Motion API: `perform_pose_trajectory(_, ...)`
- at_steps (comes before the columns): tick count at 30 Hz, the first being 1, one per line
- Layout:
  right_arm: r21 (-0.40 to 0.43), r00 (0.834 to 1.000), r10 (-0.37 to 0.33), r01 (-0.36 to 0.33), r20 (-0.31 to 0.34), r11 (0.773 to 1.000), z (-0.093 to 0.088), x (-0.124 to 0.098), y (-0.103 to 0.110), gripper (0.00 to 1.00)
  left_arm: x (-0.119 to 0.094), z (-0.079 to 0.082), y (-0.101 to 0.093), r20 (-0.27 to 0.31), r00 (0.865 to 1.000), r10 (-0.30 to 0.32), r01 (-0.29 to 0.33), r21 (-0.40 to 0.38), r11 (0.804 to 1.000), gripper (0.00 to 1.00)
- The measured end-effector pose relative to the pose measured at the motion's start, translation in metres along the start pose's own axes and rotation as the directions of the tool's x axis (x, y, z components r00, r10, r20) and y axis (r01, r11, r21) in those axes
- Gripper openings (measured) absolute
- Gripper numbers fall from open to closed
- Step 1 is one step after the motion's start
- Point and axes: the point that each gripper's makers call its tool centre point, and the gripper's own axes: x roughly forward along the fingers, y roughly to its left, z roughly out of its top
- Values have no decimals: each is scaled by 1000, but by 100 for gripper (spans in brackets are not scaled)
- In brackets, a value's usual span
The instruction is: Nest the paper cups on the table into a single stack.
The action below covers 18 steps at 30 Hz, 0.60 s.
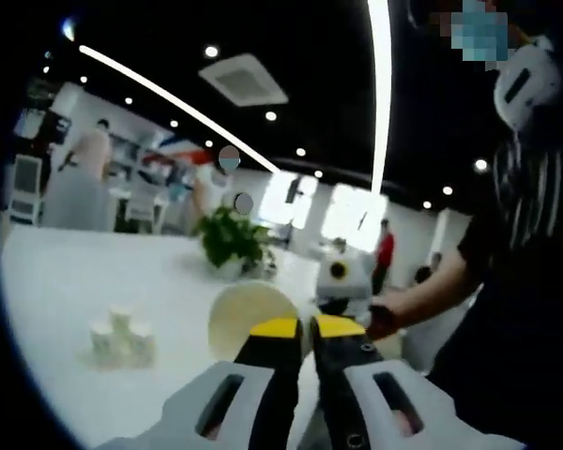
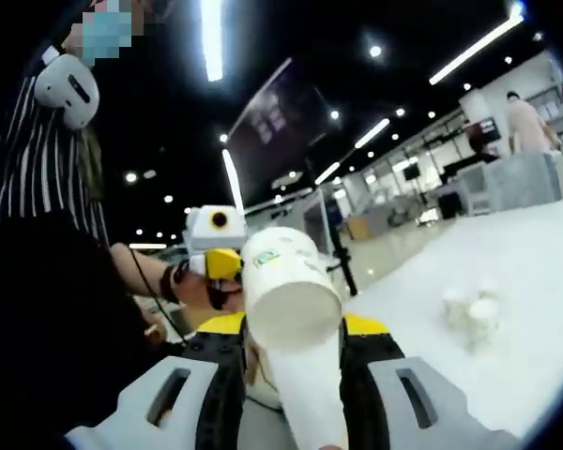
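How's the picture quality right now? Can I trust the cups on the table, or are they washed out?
Left gripper view: the white table is overexposed, so the cluster of small white paper cups blurs into it; ceiling strip lights flare. Right gripper view: the stack of white paper cups in the right claw looms large and soft; the far cups are pale blobs in glare.

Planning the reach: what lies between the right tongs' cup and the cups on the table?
Bare white table in the right gripper view; nothing before the cups.
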Motion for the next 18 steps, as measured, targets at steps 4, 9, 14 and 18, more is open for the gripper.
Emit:
perform_pose_trajectory(4,-14,1000,-5,5,-1,1000,-1,0,-2,35,1,-2,-2,-18,1000,-6,6,15,1000,0)
perform_pose_trajectory(9,-22,999,-33,33,7,999,-1,1,-7,41,1,0,-1,-35,999,-4,5,25,1000,0)
perform_pose_trajectory(14,-29,992,-126,126,5,992,-6,-6,-25,49,3,-1,2,-56,998,7,-3,62,998,0)
perform_pose_trajectory(18,-81,962,-270,266,-46,961,-19,-23,-54,55,2,4,9,-57,998,34,-28,98,995,0)
